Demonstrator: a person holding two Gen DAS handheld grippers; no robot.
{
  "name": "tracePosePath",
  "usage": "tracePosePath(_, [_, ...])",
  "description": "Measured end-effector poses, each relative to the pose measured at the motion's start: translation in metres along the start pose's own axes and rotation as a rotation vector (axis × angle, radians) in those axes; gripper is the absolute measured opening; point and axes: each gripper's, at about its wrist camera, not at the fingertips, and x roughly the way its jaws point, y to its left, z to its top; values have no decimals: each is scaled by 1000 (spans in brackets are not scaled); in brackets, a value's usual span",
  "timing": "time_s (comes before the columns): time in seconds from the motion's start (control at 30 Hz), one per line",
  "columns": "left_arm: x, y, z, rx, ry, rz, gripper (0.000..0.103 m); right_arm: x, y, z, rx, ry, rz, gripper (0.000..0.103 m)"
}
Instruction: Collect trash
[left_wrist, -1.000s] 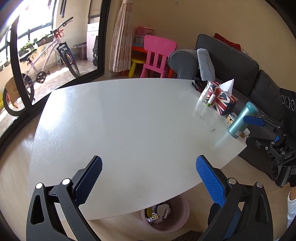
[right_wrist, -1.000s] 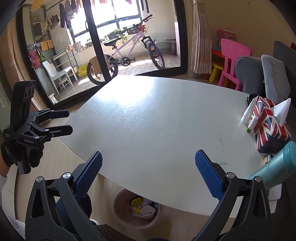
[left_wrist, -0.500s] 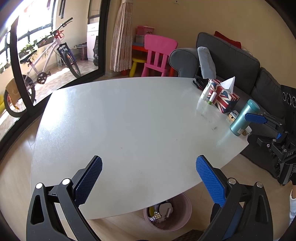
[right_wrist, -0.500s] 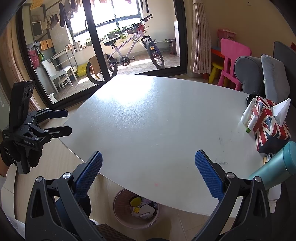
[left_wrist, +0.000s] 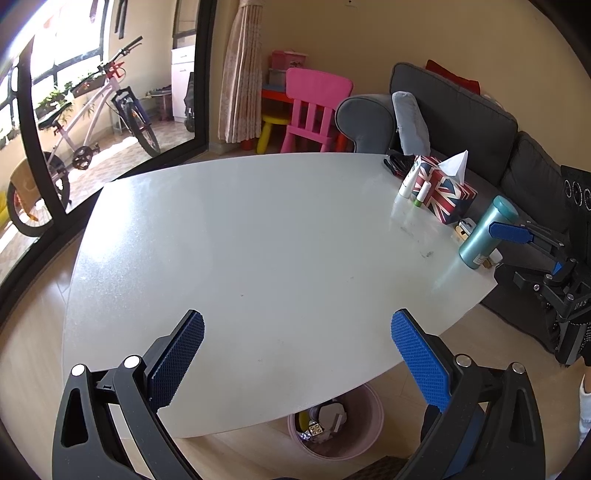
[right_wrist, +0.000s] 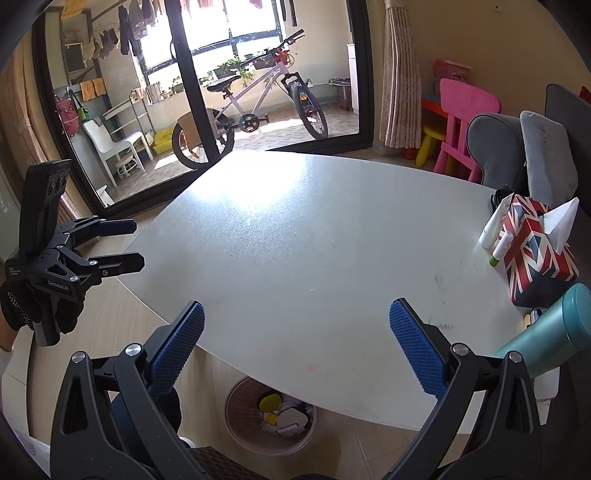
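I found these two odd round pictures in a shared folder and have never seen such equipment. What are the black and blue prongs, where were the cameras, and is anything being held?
A person holds a two-finger grasping tool in each hand, with a wide-angle camera on each. One picture looks along the left tool, the other along the right tool. Both are open and empty. On the white table stand a flag-patterned tissue box, a teal bottle and small tubes. A pink bin holding rubbish sits on the floor below.

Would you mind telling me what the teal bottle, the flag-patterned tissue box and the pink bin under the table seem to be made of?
Teal bottle: probably metal with a matte coating, given its soft, even sheen. Flag-patterned tissue box: fabric or printed card; crisp edges, no gloss, so hard to say which. Pink bin: likely thin plastic, with a smooth moulded rim and a finely textured wall.
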Motion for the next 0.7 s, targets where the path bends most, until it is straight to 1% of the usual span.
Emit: tracePosePath(0.7, [3, -4, -1, 7, 6, -3, 97, 0, 0, 0, 0, -1, 0, 99])
